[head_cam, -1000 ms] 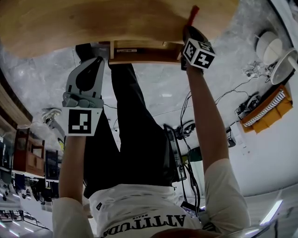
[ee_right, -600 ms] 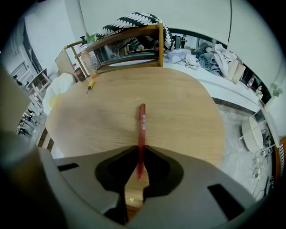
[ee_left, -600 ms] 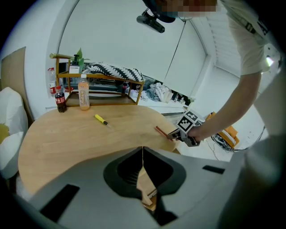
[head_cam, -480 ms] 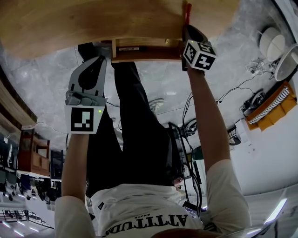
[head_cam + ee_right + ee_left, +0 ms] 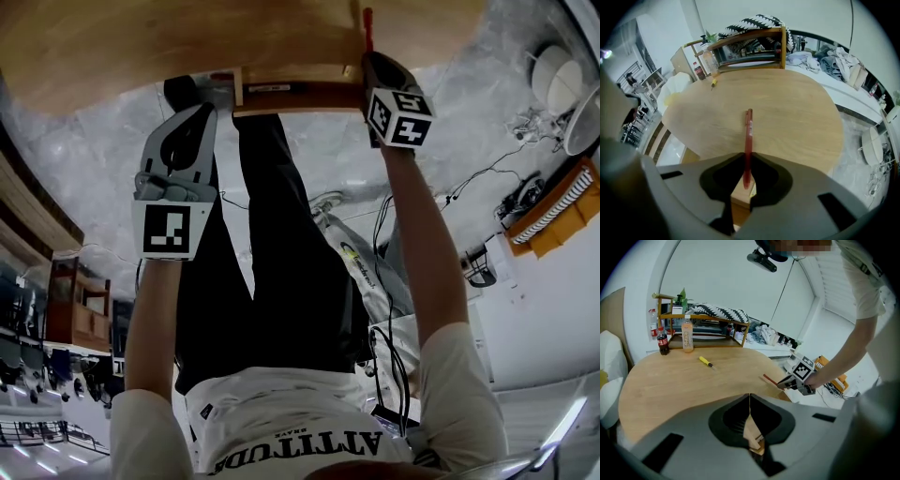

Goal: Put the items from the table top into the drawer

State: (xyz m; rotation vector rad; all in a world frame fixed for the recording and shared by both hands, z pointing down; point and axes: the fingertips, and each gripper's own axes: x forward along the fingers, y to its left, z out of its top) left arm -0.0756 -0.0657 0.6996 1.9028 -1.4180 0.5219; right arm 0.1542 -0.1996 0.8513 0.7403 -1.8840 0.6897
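The right tongs (image 5: 747, 158) are clenched on a red pen (image 5: 748, 136), which stands between the jaws; they have just been closing on it. The grip is near the pen's lower end, and most of its length sticks out beyond the jaw tips. Its long axis runs in line with the tongs, straight away from them. The free end points out across the round wooden tabletop (image 5: 797, 112) toward the wooden rack (image 5: 750, 44) on the far side.

In the head view the red pen (image 5: 367, 28) rises from the right tongs (image 5: 368, 58) over the tabletop's (image 5: 141, 47) near edge. In the left gripper view the pen (image 5: 769, 379) slants up and left out of the right tongs (image 5: 785, 384), over the tabletop's (image 5: 670, 385) rim. I cannot tell whether it touches the wood. Its short gripped end hangs over the wooden drawer (image 5: 740, 197), which juts out from under the tabletop.

The left tongs (image 5: 749, 398) are clenched with nothing between them, the jaws meeting in a thin line. They sit just beside the drawer (image 5: 291, 94) in the head view, on its left, and the drawer's (image 5: 752, 441) wood shows below the jaws.

A yellow screwdriver (image 5: 706, 362) lies flat farther back on the tabletop, well apart from both tongs. A cola bottle (image 5: 663, 340) and an orange drink bottle (image 5: 687, 339) stand upright by the rack (image 5: 717, 331).
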